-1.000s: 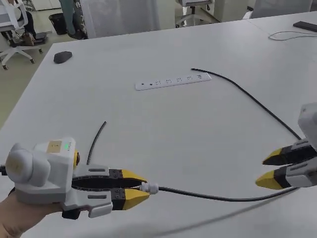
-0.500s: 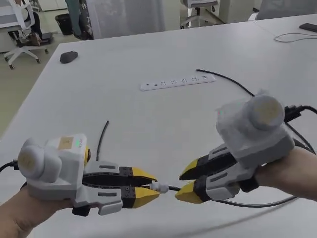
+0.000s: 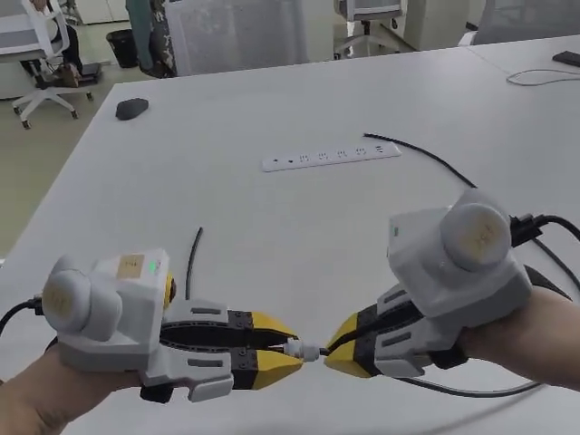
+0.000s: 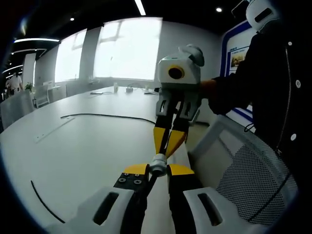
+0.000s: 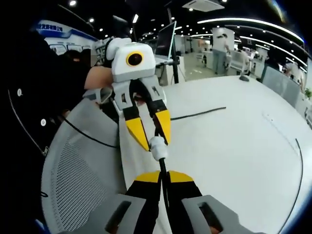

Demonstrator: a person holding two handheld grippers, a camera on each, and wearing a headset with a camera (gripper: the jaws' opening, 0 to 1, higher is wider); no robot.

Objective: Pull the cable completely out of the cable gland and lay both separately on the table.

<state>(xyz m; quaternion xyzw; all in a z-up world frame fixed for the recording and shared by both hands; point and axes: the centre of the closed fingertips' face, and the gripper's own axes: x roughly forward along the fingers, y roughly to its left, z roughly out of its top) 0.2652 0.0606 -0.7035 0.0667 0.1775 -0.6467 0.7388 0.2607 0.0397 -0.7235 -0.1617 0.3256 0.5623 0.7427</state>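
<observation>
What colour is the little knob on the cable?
White. The gland shows best in the right gripper view.

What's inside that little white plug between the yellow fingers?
A black cable runs into the white cable gland, clamped by the left gripper; the right gripper grips the cable just beside it. How far it reaches inside is hidden by the gland's body.

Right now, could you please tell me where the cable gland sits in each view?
Head view: the cable gland is low centre, in the left gripper's tips; the right gripper grips the cable beside it.
Left gripper view: the gland is centre, just above that view's own jaws.
Right gripper view: the gland is centre, beyond that view's own jaws.
Shared landmark: the loose black cable end lying on the table.
</observation>
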